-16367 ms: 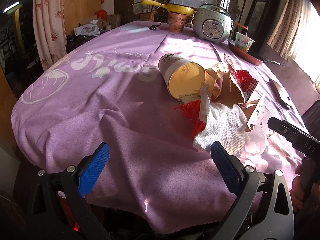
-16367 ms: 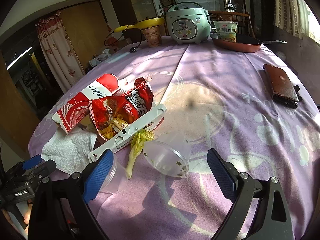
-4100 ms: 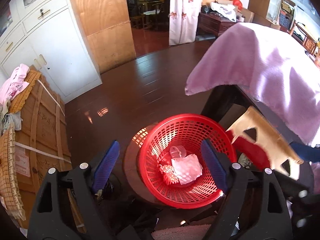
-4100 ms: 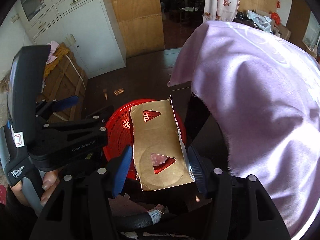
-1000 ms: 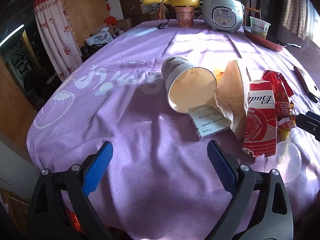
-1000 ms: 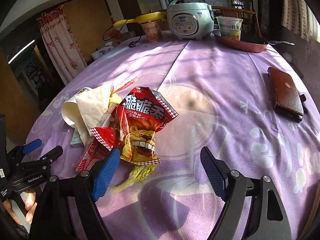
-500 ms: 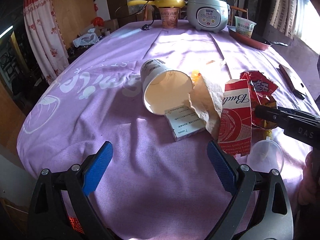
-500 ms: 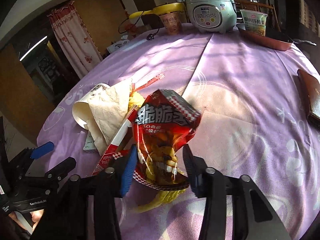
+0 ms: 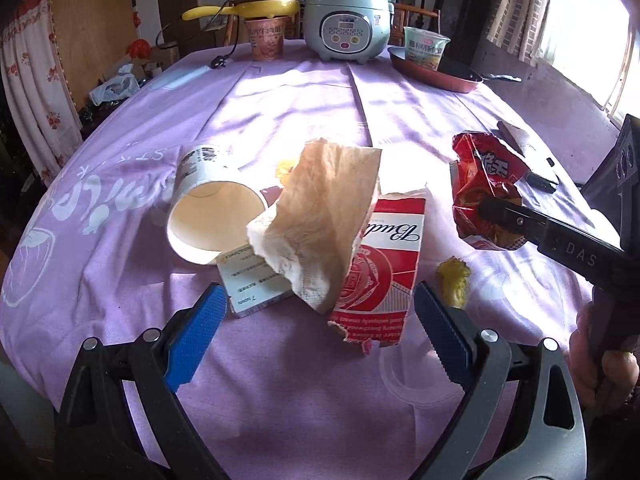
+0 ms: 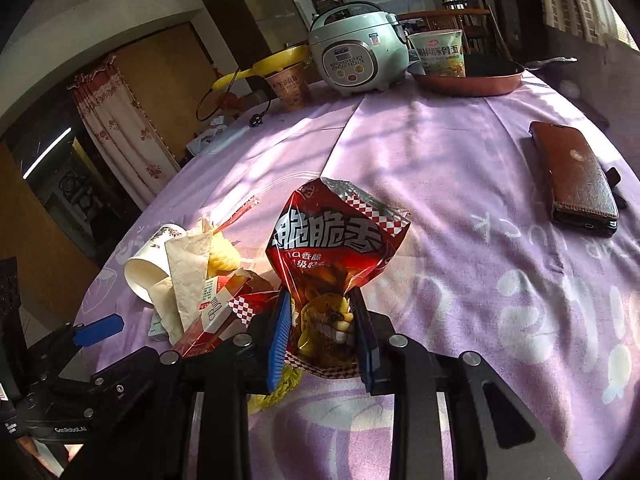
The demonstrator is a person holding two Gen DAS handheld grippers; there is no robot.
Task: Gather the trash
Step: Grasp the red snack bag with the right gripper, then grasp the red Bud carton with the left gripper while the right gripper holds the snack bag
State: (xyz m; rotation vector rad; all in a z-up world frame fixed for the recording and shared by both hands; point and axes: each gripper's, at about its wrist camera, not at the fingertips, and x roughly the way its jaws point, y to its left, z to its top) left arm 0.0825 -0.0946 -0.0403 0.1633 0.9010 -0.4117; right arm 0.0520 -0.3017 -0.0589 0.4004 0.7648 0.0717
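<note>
Right gripper [image 10: 320,332] closing on red snack bag [image 10: 336,248], pads pressing bag's lower part, frame centre. Left gripper [image 9: 316,332] jaws wide apart, nothing between, bottom of left view. Purple tablecloth [image 9: 304,104] fills both views. Paper cup [image 9: 208,216] on side, centre-left. Red carton [image 9: 384,264] centre, crumpled paper [image 9: 328,216] overlapping it. Yellow scrap [image 9: 454,282] right of carton.

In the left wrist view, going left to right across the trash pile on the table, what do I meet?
Tipped paper cup → crumpled brown paper → red and white carton → yellow food scrap → red snack bag, pinched in the right gripper, whose jaws are closing on it.
</note>
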